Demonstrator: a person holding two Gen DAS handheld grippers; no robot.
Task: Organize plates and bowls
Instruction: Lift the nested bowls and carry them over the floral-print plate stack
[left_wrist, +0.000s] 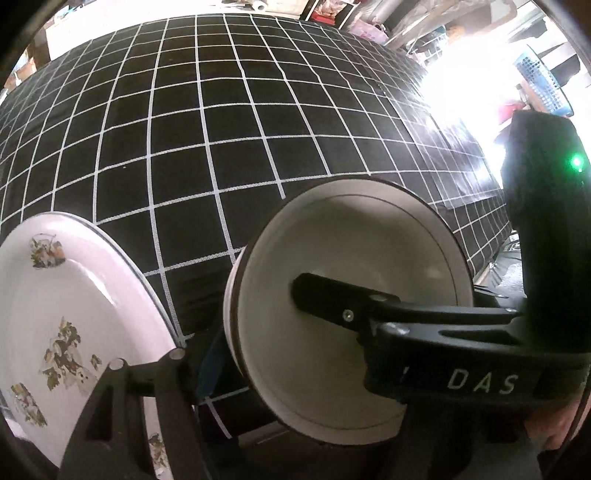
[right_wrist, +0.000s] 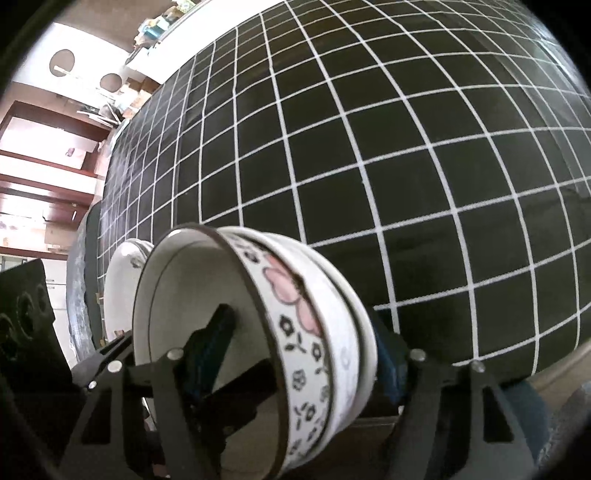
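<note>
In the left wrist view, a white plate with leaf prints (left_wrist: 70, 332) sits at the lower left, at the finger of my left gripper (left_wrist: 192, 365); whether that gripper holds it I cannot tell. A white bowl with a dark rim (left_wrist: 351, 306) is beside it, with the right gripper's black finger (left_wrist: 332, 299) inside it. In the right wrist view, my right gripper (right_wrist: 303, 354) is shut on the wall of the floral bowl (right_wrist: 295, 332), which is nested in a second bowl. The plate (right_wrist: 118, 288) shows behind it to the left.
A black cloth with a white grid (left_wrist: 221, 129) covers the table and fills both views (right_wrist: 406, 147). A blue basket (left_wrist: 543, 79) and bright clutter lie beyond the table's right end. Shelves (right_wrist: 48, 166) stand past its left end.
</note>
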